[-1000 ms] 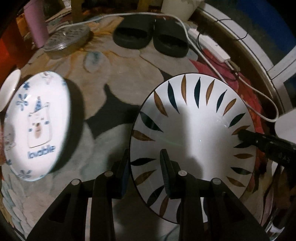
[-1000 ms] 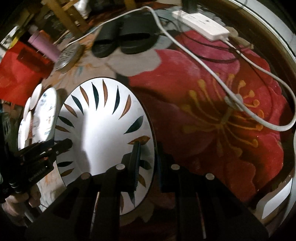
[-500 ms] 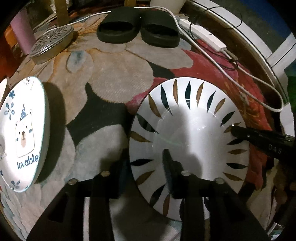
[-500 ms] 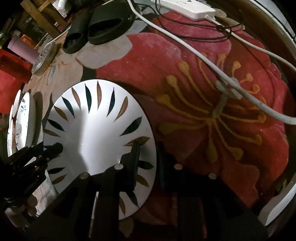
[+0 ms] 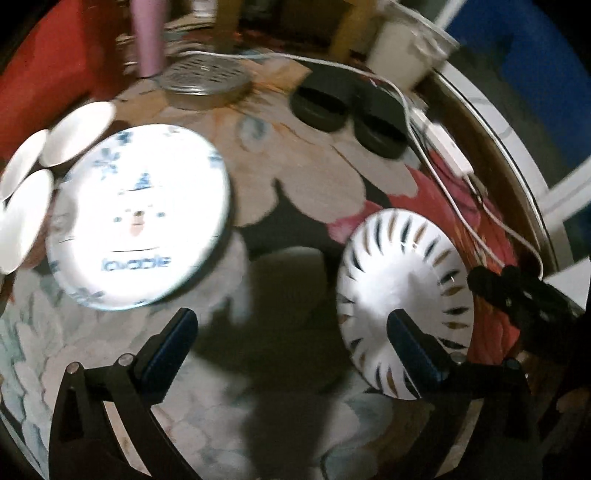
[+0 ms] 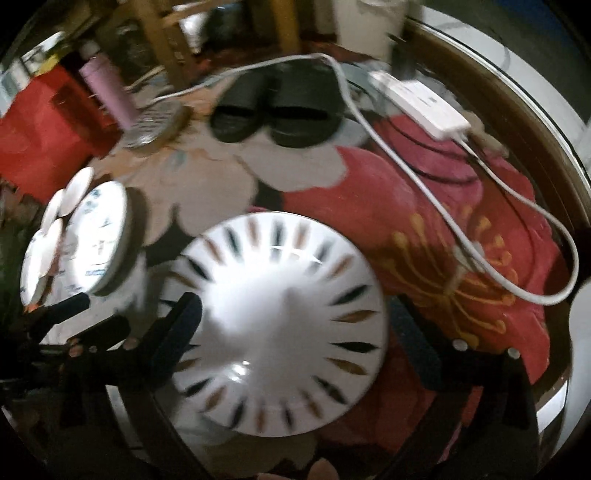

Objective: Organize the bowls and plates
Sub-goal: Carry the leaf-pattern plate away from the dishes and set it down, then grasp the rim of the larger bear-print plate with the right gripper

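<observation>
The white plate with dark and tan leaf marks [image 5: 402, 288] lies flat on the flowered rug, free of both grippers. My left gripper [image 5: 293, 332] hangs above the rug just left of it, jaws opening wide, nothing between the pads. My right gripper [image 6: 297, 321] hovers over the same plate [image 6: 280, 273], jaws opening; its fingers [image 6: 184, 321] stand off the rim on both sides. A bear plate with blue print [image 5: 144, 221] lies to the left, with three small white dishes [image 5: 77, 133] beside it. Both views are blurred.
Black slippers [image 5: 347, 110] sit at the back of the rug. A white power strip [image 6: 421, 107] and its cable [image 6: 517, 206] cross the red flower on the right. A metal strainer lid [image 5: 203, 77] and a pink bottle [image 5: 147, 33] stand at back left.
Both grippers were shut on the leaf plate's rim; they have opened wide and let it go. Both have lifted and drawn back, and the plate now looks smaller.
</observation>
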A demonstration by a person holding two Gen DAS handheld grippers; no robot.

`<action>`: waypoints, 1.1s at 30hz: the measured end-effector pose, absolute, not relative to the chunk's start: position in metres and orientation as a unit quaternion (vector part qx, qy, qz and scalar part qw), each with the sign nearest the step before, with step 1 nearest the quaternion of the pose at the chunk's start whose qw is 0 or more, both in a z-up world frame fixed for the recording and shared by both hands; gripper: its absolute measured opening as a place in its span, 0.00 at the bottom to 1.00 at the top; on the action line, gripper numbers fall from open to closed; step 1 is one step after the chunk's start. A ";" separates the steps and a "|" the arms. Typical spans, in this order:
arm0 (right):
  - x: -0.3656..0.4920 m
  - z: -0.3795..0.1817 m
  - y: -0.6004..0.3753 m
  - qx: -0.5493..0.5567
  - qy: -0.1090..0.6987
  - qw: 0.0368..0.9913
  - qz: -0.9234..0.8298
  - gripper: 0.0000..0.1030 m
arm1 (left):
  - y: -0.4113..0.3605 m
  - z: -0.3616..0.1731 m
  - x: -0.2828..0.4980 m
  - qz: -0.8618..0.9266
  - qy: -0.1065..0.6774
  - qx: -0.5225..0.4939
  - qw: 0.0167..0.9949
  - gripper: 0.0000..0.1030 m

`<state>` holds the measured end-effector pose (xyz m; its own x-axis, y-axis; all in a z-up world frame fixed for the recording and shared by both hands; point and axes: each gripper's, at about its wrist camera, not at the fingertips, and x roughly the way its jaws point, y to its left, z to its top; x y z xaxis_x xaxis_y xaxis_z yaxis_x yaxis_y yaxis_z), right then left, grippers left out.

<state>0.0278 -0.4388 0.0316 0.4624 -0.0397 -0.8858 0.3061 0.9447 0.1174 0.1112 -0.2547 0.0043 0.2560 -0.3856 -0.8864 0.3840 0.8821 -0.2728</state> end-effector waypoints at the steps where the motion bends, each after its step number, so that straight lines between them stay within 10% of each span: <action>1: 0.032 0.035 -0.430 0.128 0.505 0.849 -0.094 1.00 | -0.247 0.008 0.112 -0.236 0.554 -0.003 0.799 0.99; 33: 0.078 0.050 -0.304 0.083 0.498 0.863 0.026 1.00 | -0.125 0.013 0.134 -0.123 0.524 -0.019 0.842 0.99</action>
